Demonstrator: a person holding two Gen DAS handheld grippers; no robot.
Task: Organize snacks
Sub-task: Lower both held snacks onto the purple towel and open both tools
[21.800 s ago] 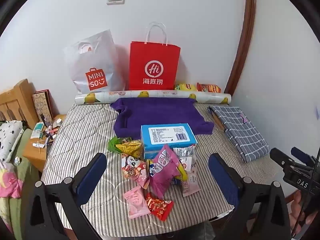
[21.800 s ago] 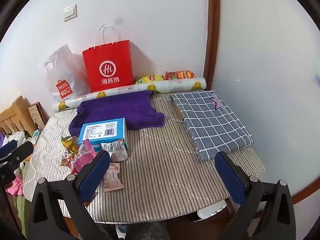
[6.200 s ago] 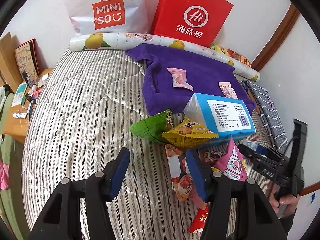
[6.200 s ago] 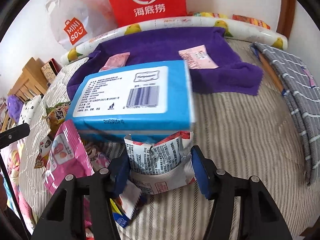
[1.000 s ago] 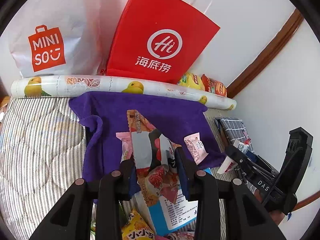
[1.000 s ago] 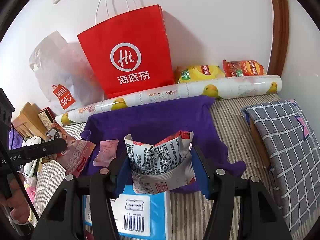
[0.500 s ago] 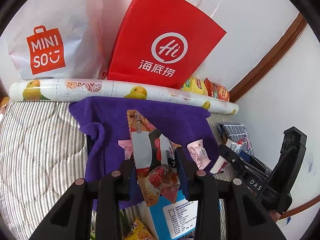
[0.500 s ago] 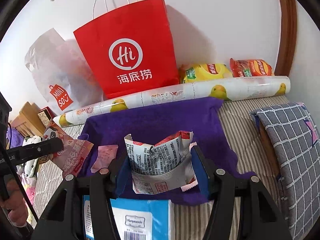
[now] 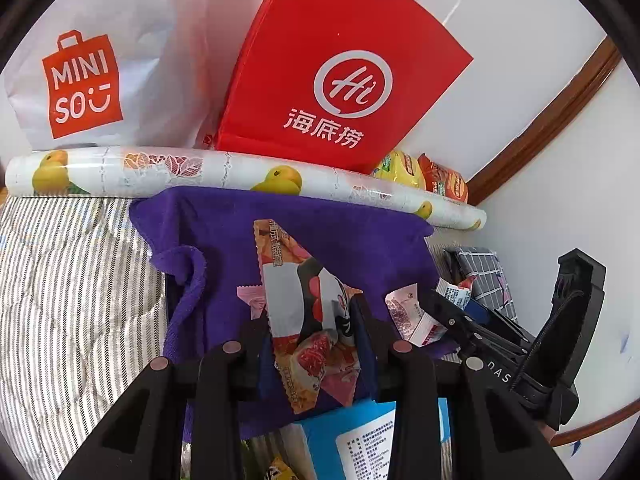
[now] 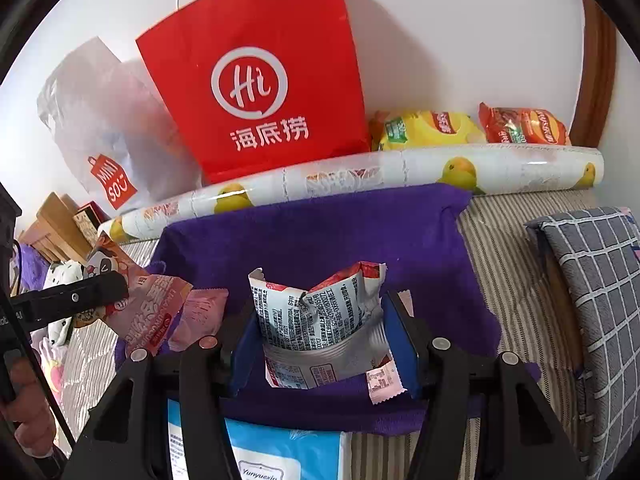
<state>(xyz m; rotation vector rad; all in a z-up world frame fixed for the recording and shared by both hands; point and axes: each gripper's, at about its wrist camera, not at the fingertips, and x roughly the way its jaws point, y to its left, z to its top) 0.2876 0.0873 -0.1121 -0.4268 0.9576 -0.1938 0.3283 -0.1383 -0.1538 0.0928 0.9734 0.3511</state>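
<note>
Both packets now hang over the purple towel (image 10: 312, 240) at frame centre: my left tool (image 9: 312, 344) pinches the panda snack packet (image 9: 304, 312), my right tool (image 10: 320, 344) pinches the white-and-red packet (image 10: 320, 320). Since a second ago both advanced; release seems next.

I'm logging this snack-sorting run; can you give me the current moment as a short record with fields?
left gripper: shut on panda snack packet
right gripper: shut on silver-red packet
both packets: held over purple towel
on towel: two small pink packets
near edge: blue tissue pack
behind towel: fruit-print roll, red Hi bag
</note>
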